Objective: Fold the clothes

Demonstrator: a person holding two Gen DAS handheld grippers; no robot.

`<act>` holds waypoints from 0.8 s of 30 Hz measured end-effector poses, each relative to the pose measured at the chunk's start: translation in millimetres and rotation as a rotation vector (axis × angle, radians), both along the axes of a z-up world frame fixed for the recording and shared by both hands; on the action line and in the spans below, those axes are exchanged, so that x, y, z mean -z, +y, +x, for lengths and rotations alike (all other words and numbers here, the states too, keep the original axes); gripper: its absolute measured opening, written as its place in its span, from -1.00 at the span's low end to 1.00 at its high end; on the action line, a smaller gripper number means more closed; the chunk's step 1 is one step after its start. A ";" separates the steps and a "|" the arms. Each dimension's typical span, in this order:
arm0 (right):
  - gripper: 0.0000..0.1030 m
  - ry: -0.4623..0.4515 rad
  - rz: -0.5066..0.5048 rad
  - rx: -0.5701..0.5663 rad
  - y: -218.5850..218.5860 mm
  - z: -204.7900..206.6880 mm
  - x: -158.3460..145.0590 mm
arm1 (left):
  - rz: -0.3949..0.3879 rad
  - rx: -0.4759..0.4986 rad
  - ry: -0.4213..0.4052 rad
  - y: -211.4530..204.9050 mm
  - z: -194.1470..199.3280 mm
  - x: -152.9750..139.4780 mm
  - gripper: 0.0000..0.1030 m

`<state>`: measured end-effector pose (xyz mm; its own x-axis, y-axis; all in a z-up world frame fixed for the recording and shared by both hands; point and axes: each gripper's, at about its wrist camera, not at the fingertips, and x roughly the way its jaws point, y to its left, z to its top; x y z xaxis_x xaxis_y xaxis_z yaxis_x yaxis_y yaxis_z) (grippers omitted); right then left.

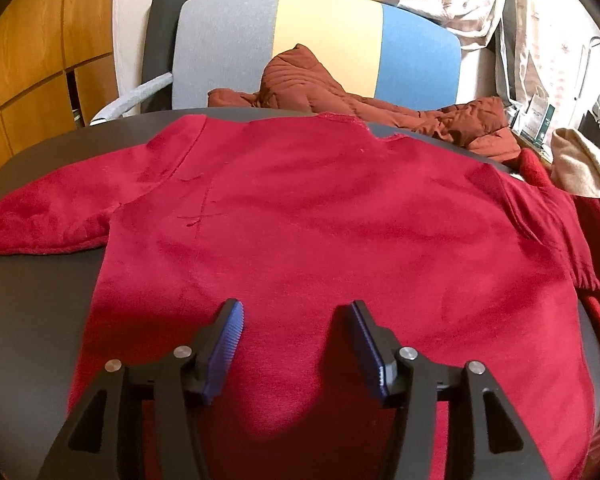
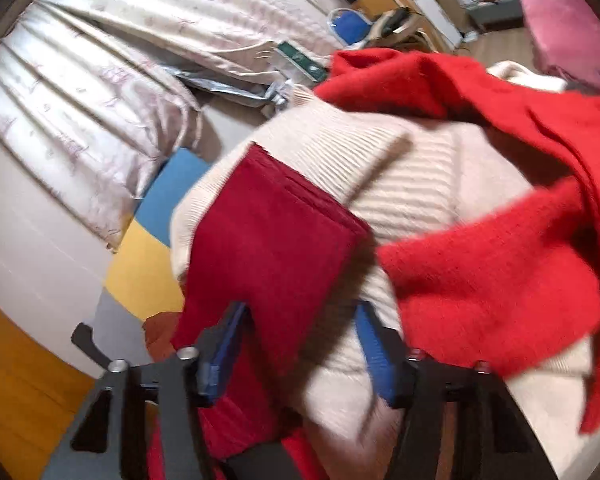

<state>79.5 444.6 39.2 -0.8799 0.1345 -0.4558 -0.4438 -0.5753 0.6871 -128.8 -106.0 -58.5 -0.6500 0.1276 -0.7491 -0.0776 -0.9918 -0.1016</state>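
A dark red sweater [image 1: 300, 208] lies spread flat on the dark round table [image 1: 32, 320], neck toward the far edge and both sleeves stretched out sideways. My left gripper [image 1: 296, 308] hovers over its near hem, open, with nothing between the blue pads. In the blurred right wrist view, the sweater's right sleeve [image 2: 268, 232] rests over a cream ribbed knit [image 2: 400, 176]. My right gripper [image 2: 302, 312] is at that sleeve's lower part. The cloth runs between its jaws close to the left pad [image 2: 224, 344], and the jaws stand apart.
A bright red fuzzy garment [image 2: 492, 280] drapes over the cream knit at the right. Behind the table stands a chair [image 1: 228, 40] in grey, yellow and blue with a rust quilted jacket [image 1: 300, 84] on it. Pale curtains [image 2: 100, 80] hang beyond.
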 end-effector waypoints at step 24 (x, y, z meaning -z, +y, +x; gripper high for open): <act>-0.53 0.011 0.403 -0.896 -378.4 -197.9 -23.8 | 0.166 0.008 0.025 -20.9 2.6 0.7 0.18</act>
<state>-118.3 66.2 63.0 -0.7359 -0.4415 -0.5133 0.2765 -0.8880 0.3673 -126.2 -126.8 -59.1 -0.6670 0.2533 -0.7006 -0.0899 -0.9609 -0.2619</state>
